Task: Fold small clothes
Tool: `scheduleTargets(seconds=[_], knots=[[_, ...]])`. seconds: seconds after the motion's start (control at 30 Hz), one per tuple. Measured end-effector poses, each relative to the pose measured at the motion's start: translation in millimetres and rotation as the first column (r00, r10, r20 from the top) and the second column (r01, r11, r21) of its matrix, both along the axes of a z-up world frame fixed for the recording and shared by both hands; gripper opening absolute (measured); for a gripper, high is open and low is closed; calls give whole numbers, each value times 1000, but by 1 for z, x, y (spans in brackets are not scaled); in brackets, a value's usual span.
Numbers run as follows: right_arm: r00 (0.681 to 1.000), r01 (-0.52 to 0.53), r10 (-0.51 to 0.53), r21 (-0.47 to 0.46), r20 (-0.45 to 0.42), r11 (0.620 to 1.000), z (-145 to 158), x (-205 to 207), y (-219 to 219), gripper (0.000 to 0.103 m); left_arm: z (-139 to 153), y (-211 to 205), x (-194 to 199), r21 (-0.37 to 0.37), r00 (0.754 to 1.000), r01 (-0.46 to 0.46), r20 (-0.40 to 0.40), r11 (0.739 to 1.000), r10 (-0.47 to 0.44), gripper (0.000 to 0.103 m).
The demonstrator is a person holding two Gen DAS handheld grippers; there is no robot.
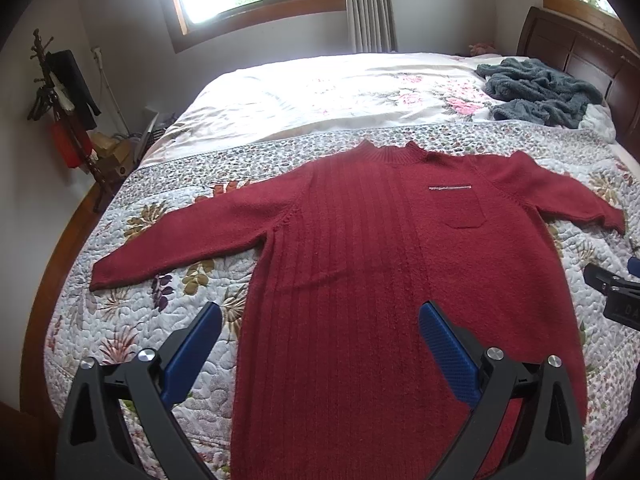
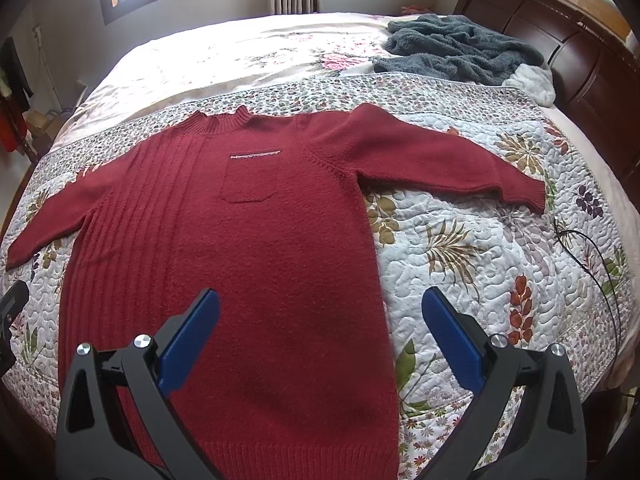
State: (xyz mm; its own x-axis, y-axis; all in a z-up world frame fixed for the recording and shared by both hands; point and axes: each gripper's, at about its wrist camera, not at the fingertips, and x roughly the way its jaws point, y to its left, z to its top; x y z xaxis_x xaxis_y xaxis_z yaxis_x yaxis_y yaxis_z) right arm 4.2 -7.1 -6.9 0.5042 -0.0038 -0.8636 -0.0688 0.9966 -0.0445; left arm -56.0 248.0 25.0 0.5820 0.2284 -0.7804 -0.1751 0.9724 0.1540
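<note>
Left wrist: left gripper (image 1: 320, 322) spread wide, empty, above red sweater (image 1: 360, 260) lying flat, sleeves out, on floral quilt (image 1: 120, 320). Right wrist: right gripper (image 2: 320, 312) also agape, empty, over the sweater's right edge; hem looks unfolded.

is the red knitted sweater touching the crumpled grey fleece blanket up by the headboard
Apart. The right wrist view shows the red knitted sweater lying flat on the floral quilt, with a wide strip of bedding between its collar and the crumpled grey fleece blanket.

One red sweater (image 2: 256, 264), one grey fleece blanket (image 2: 456, 50), one floral quilt (image 2: 480, 264), two open grippers (image 1: 320, 344) (image 2: 320, 332).
</note>
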Motion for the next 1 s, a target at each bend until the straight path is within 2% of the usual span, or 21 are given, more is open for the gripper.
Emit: scheduleTargets(seconds=[0.13,0.23,0.3,0.37,0.47,0.57,0.63,0.73,0.87,0.9,1.0], knots=[[1000,-28,28,51,2,998,-5,4,-9,100,-6,-1,7,-40,1000,16,5,999,-16,99],[998,-1,10,137,-66,991,-14,23,-36,100,-15,-7,25,-49,999,23,-25,999,-25,99],[995,67,-56,133,-82,989,-15,46,-74,100,-20,-13,45,-57,999,35,-35,998,-37,99],[984,153,-135,168,-114,974,-20,71,-122,100,-22,-21,66,-49,998,53,-37,997,-55,99],[951,294,-264,207,-160,933,-31,109,-207,100,-24,-38,98,-40,996,83,-23,996,-84,99],[919,385,-355,201,-170,901,-38,137,-278,99,-26,-56,127,-46,994,106,-9,993,-106,99],[902,426,-389,244,-189,871,-50,155,-318,99,-28,-70,150,-57,993,115,5,992,-115,99],[866,495,-450,243,-218,834,-72,181,-377,99,-35,-88,181,-82,994,113,11,990,-113,99],[851,518,-459,263,-256,814,-98,196,-419,97,-47,-106,207,-106,994,109,6,988,-109,99],[850,517,-453,266,-267,814,-104,200,-422,94,-50,-109,210,-101,994,109,3,989,-110,99],[850,505,-415,281,-324,816,-123,208,-427,70,-58,-115,215,-85,994,112,-2,990,-113,99]])
